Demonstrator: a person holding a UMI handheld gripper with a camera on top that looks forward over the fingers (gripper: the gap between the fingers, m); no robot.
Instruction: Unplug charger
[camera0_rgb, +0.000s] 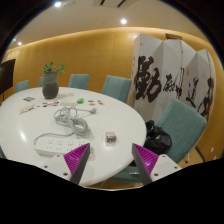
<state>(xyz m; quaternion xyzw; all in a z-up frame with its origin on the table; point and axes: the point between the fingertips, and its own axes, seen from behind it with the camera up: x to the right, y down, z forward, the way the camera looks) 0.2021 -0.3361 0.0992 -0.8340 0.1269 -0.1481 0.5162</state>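
Observation:
A white round table (30, 115) carries a white power strip (52, 146) at its near edge. A coil of white cable (70, 118) lies beyond the strip, with a white charger block (86, 110) beside it. A small white adapter (110, 137) rests nearer the fingers. My gripper (111, 160) is open and empty, its two magenta pads (76, 156) spread wide over the table's near edge. The strip lies just ahead of the left finger. Nothing is between the fingers.
A potted plant (50, 80) stands at the table's far side, with small coloured items (85, 100) near it. Teal chairs (180, 125) ring the table. A black bag (157, 137) sits on the nearest chair. A folding screen (172, 82) with calligraphy stands behind.

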